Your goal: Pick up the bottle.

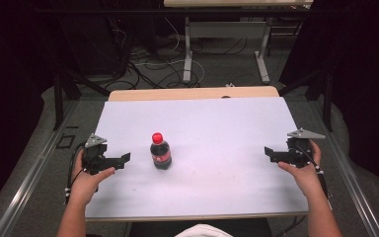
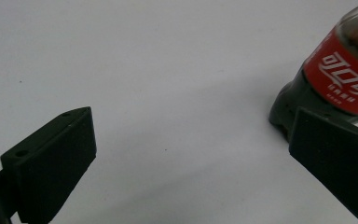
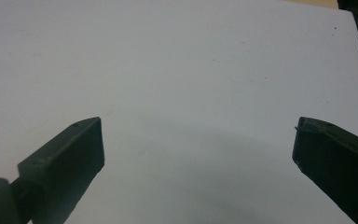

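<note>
From the high view, here's the setup: a small cola bottle [image 1: 160,151] stands upright on the white table [image 1: 217,128], a little left of centre, red cap on top, dark drink inside, red label round its middle. The left gripper [image 1: 123,159] sits at the table's left edge in the person's hand, jaws spread and pointing toward the bottle, near it but with a clear gap between. Over on the far side, the right gripper [image 1: 268,153] rests at the right edge, jaws apart too, well away from the bottle and facing inward. Switch to the left gripper view: the two black jaws stand wide with bare white table between them, and the bottle [image 2: 340,88] peeks in at the upper right, just behind the right-hand jaw, not between the pair; you can read white lettering on the red label and see the dark ribbed base sitting flat on the surface. Now the right gripper view: jaws wide again, plain white table [image 3: 191,70] ahead, nothing held. So my read is that this is the very start: nothing is grasped and the cap looks shut. Still to come, it seems, is lining the left jaws up around the bottle and closing on it.
</note>
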Demonstrator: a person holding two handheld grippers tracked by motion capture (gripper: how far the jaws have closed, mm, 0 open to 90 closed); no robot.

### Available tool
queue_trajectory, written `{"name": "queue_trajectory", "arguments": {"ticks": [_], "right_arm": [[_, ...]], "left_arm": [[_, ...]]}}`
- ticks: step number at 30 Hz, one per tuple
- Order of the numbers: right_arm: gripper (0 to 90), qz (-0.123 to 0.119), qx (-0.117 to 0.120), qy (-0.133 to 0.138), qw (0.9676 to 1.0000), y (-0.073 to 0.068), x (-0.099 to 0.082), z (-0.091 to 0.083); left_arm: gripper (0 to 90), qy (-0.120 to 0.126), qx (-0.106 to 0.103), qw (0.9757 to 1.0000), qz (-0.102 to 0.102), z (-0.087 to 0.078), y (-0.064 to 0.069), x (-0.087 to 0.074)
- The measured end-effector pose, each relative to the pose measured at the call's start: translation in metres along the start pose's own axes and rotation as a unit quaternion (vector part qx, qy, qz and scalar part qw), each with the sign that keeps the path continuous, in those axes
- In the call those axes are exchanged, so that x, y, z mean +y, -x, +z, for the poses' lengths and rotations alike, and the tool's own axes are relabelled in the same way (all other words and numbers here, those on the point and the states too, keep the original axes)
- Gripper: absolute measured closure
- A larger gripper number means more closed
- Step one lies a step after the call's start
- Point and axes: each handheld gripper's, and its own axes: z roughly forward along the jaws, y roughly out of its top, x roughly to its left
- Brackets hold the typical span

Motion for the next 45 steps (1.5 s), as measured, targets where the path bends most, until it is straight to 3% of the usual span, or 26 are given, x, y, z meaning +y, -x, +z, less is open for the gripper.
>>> {"name": "queue_trajectory", "arguments": {"ticks": [5,7,12,18,27,33,38,45], "right_arm": [[4.0,-0.004,0.005,-0.003,1.0,-0.002,-0.001,0.001],[4.0,-0.004,0.005,-0.004,1.0,-0.002,-0.001,0.001],[5.0,-0.018,0.011,-0.001,0.9998,-0.011,0.002,0.002],[7.5,-0.034,0.022,0.001,0.9992,-0.022,0.004,0.003],[9.3,-0.057,0.042,0.001,0.9975,-0.037,0.005,0.007],[11.6,-0.068,0.051,-0.002,0.9964,-0.046,0.005,0.011],[12.7,-0.072,0.058,-0.008,0.9957,-0.049,0.004,0.012],[14.7,-0.079,0.062,-0.014,0.9948,-0.054,0.002,0.017]], "left_arm": [[1.0,0.013,-0.001,0.9999,0.005,-0.009,0.005,0.005],[1.1,0.011,-0.013,0.9998,-0.004,-0.011,0.007,0.006],[1.1,0.021,-0.03,0.9993,0.001,-0.016,0.018,0.009],[1.1,0.045,-0.044,0.9978,0.019,-0.023,0.033,0.017],[1.5,0.058,-0.063,0.9956,0.04,-0.026,0.051,0.023],[1.5,0.054,-0.081,0.9934,0.061,-0.018,0.068,0.025],[1.5,0.034,-0.094,0.9926,0.07,-0.006,0.081,0.025],[4.0,0.018,-0.099,0.9913,0.085,0.014,0.092,0.023]]}}
